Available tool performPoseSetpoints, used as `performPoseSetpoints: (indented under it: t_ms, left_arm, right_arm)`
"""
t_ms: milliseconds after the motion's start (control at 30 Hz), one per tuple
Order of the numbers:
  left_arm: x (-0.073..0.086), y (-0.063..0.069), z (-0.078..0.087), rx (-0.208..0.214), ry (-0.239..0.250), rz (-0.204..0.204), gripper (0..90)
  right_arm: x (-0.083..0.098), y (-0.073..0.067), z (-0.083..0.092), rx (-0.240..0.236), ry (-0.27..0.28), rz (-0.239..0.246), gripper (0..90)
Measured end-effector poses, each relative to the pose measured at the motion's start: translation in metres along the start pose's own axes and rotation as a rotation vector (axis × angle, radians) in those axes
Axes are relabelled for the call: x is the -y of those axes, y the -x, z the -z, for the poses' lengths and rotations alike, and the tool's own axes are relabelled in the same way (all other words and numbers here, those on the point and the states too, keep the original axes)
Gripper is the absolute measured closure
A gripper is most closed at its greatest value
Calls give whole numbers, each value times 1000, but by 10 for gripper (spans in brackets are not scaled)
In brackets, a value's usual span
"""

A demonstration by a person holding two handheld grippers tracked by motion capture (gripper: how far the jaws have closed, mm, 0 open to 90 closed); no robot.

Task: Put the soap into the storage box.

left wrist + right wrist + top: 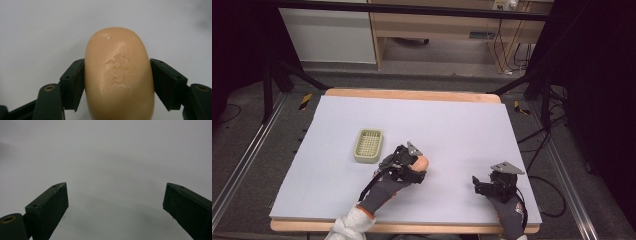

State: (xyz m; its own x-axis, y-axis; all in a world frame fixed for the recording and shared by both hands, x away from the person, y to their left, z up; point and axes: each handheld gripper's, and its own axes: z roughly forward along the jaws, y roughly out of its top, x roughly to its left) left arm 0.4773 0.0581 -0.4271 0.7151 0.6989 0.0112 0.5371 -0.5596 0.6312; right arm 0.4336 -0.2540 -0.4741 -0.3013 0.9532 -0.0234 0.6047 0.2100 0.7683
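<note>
Clamping a smooth, peach-coloured oval bar of soap (119, 75) between its two black jaws, the left gripper (117, 75) grasps the bar across its narrow width, one pad pressed flat to each side. In the left gripper view the soap's upper face carries a shallow stamped mark, slightly crumbled at the edges, and the rounded far end juts past the jaws over the pale surface below. Whether the bar rests on that surface or is held just off it cannot be told.

In the high view the left gripper (414, 167) sits near the middle of the pale grey sheet (452, 125) that covers the wooden table (412, 94), held in a dark-gloved hand (384, 187) with a white sleeve (349, 227) behind it. The soap (422, 161) shows as a small peach end at the gripper's front — just beside, and apart from, a pale green rectangular plastic soap dish with a slotted floor (368, 145), which lies to the left of it.

The right gripper (479, 184) rests well apart, toward the near right corner of the sheet, in another gloved hand (512, 212). In the right gripper view its jaws stand wide apart — released, with bare grey sheet between them.
</note>
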Motion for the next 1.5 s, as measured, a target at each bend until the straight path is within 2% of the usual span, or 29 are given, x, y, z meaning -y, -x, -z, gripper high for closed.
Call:
performPoseSetpoints:
  t_ms: [433, 600, 833, 967, 1167, 1500]
  left_arm:
    - [12, -12, 23, -22, 27, 5, 311]
    - [21, -21, 31, -25, 44, 29, 312]
    - [28, -34, 38, -41, 41, 53, 313]
    - [32, -45, 45, -64, 55, 83, 313]
    - [35, -60, 47, -93, 62, 119, 314]
    - [32, -74, 51, -113, 66, 137, 315]
  right_arm:
    - [0, 1, 0, 5, 3, 1, 65]
    - [0, 1, 0, 4, 1, -3, 65]
    - [0, 1, 0, 8, 1, 1, 65]
    - [0, 1, 0, 12, 6, 13, 65]
    - [0, 0, 0, 8, 5, 8, 65]
    - [0, 0, 0, 4, 4, 10, 65]
